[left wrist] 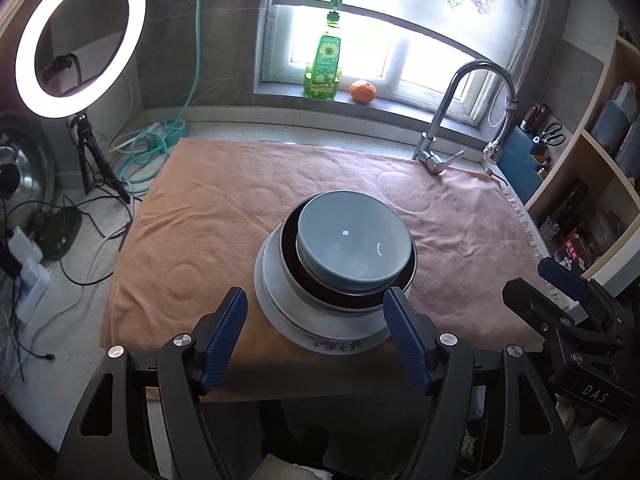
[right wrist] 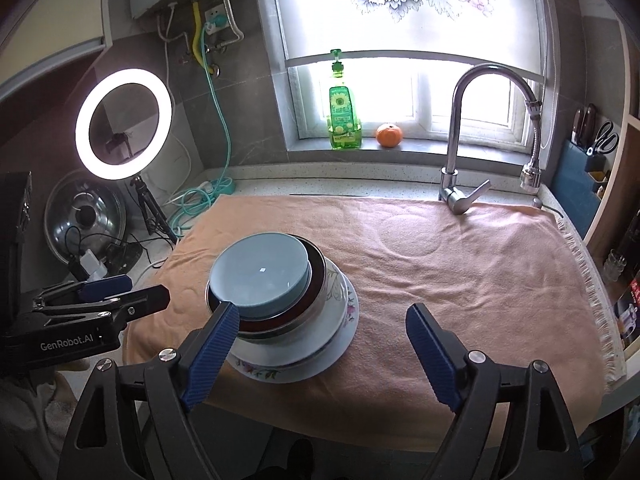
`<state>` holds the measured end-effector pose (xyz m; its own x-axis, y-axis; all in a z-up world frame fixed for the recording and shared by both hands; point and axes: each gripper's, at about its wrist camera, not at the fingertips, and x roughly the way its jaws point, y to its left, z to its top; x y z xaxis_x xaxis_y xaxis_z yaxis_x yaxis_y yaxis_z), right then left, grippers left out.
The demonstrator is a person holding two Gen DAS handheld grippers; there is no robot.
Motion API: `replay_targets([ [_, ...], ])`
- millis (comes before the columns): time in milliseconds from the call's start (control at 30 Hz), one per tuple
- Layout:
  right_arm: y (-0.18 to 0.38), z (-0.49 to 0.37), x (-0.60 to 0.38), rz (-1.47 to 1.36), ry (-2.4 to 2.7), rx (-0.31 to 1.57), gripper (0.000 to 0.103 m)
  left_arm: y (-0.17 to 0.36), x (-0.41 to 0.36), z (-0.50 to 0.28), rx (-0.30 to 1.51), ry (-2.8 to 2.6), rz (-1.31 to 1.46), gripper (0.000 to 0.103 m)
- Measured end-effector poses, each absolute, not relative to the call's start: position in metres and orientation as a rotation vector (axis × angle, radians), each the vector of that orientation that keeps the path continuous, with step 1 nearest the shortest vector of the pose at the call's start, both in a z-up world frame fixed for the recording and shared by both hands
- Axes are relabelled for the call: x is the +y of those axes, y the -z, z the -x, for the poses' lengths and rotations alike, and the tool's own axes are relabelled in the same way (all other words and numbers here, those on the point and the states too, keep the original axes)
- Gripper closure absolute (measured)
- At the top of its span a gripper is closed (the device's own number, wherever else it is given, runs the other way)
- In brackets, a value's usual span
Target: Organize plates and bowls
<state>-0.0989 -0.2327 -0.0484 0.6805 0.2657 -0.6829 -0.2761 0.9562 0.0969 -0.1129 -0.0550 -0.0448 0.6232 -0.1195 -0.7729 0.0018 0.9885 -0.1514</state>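
Left gripper [left wrist: 314,336]: jaws wide, empty, straddling the stack's near rim without touching. Stack mid-towel [left wrist: 208,208]: glossy grey-blue bowl [left wrist: 354,240] nested in a dark steel-rimmed bowl [left wrist: 344,300], on a floral white plate [left wrist: 320,332]. Right gripper [right wrist: 322,354]: jaws wide, empty. Risk: smooth glaze, bowl seated off-centre, soft towel; a nudge likely slides or tips it.

three bowls [left wrist: 354,248], two plates [left wrist: 328,332]
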Motion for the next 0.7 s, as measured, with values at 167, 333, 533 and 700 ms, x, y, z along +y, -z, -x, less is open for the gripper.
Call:
replay_targets([
  [167, 0.0483, 0.1006, -0.2373, -0.009, -0.290, 0.762, 0.020, 0.0425, -0.0541, 0.1147, 0.891, 0.067, 0.149, 0.032],
  [333, 0.0469, 0.1003, -0.2410, -0.017, -0.272, 0.763, 0.020, 0.0400, -0.0523, 0.1162, 0.883, 0.068, 0.158, 0.032],
  [533, 0.0489, 0.1000, -0.2430, -0.031, -0.262, 0.772, 0.020, 0.0388, -0.0520, 0.1181, 0.881, 0.078, 0.157, 0.032],
  [700, 0.0493, 0.1005, -0.2386, -0.020, -0.263, 0.773, 0.020, 0.0385, -0.0503, 0.1193, 0.884, 0.083, 0.161, 0.032],
])
